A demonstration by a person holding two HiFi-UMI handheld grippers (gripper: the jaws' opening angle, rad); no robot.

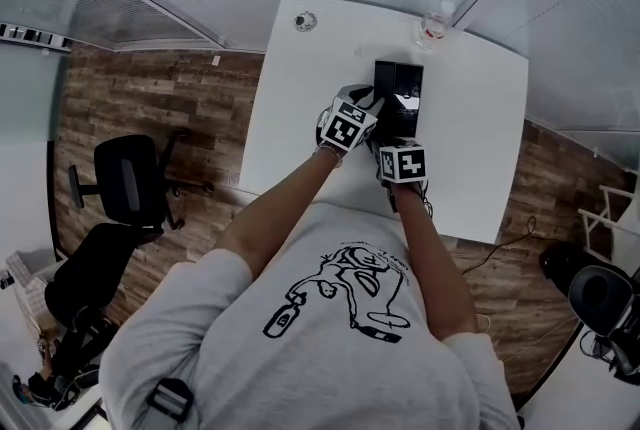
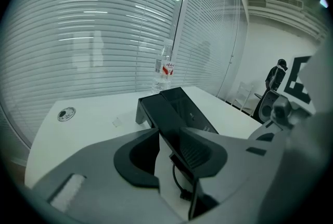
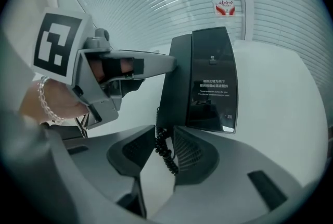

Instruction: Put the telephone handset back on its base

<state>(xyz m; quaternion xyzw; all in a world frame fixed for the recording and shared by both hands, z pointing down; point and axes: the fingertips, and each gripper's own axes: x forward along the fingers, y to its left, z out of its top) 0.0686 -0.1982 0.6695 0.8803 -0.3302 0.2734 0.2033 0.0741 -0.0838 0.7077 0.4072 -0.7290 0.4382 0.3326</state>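
Now seating: left gripper (image 2: 169, 142) clasps the handset (image 2: 166, 113) on its base (image 3: 212, 79), right gripper (image 3: 164, 137) slack around the cord (image 3: 166, 158). Next, likely: a clean release.

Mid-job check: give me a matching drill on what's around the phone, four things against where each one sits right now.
Things:
1. coiled cord
2. water bottle
3. round grommet
4. black office chair

Places:
A. on the wooden floor, left of the table
B. between the jaws of the right tongs
C. at the table's far edge, beyond the telephone
D. in the tabletop's far left corner

Pairs: 1-B; 2-C; 3-D; 4-A
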